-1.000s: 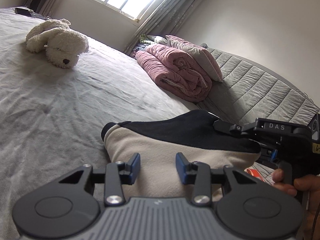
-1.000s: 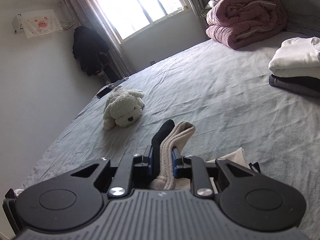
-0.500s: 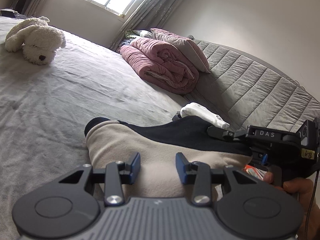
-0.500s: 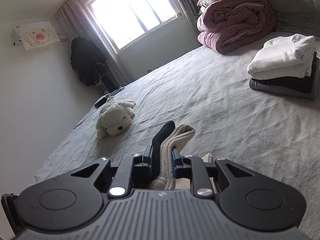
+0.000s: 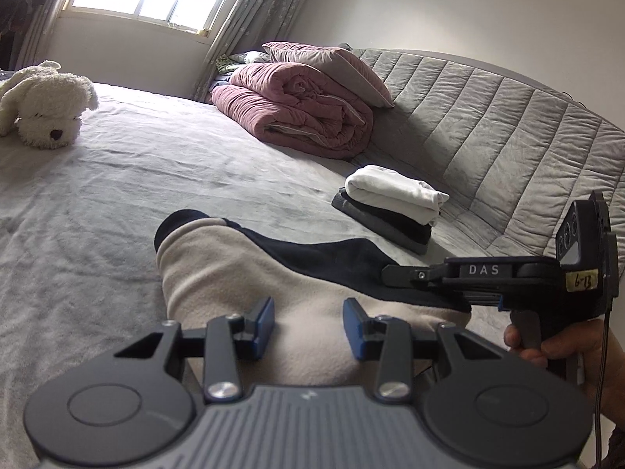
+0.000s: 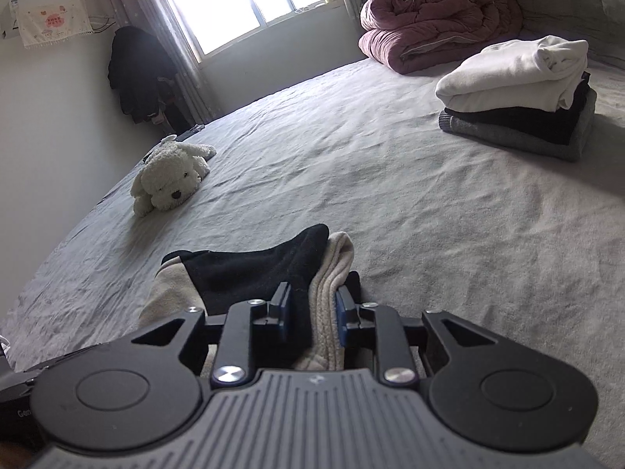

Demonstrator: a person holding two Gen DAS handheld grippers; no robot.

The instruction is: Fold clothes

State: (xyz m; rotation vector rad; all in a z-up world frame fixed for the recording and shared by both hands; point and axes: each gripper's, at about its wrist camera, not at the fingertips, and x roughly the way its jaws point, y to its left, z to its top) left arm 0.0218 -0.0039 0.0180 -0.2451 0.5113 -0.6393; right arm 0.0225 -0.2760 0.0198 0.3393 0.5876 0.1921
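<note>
The left gripper (image 5: 308, 322) is wide open; its two blue pads stand apart over the beige part of a folded beige and black garment (image 5: 242, 273) and do not pinch it. The garment lies directly in front of and under this claw, on the grey bedsheet (image 5: 97, 211). To the right of the left claw, the right gripper (image 5: 394, 275) comes in from the side, and a hand (image 5: 554, 346) holds its handle. Its tip sits at the black edge of the garment.

In the right wrist view, the right gripper (image 6: 310, 314) is narrow and clamps a thick fold of the garment (image 6: 250, 273) between its pads; beige layers show between the fingers, and black cloth lies just to the left of them.

Ahead and to the right of the right claw, well apart from it, a stack of folded clothes (image 6: 519, 97) rests on the bed: white on top, black in the middle, grey at the bottom. Beyond the stack lies a rolled pink duvet (image 6: 437, 19). Ahead and to the left of the right claw, a white plush dog (image 6: 168, 178) lies on the sheet. A grey quilted headboard (image 5: 488, 125) stands far to the right of the left claw.
</note>
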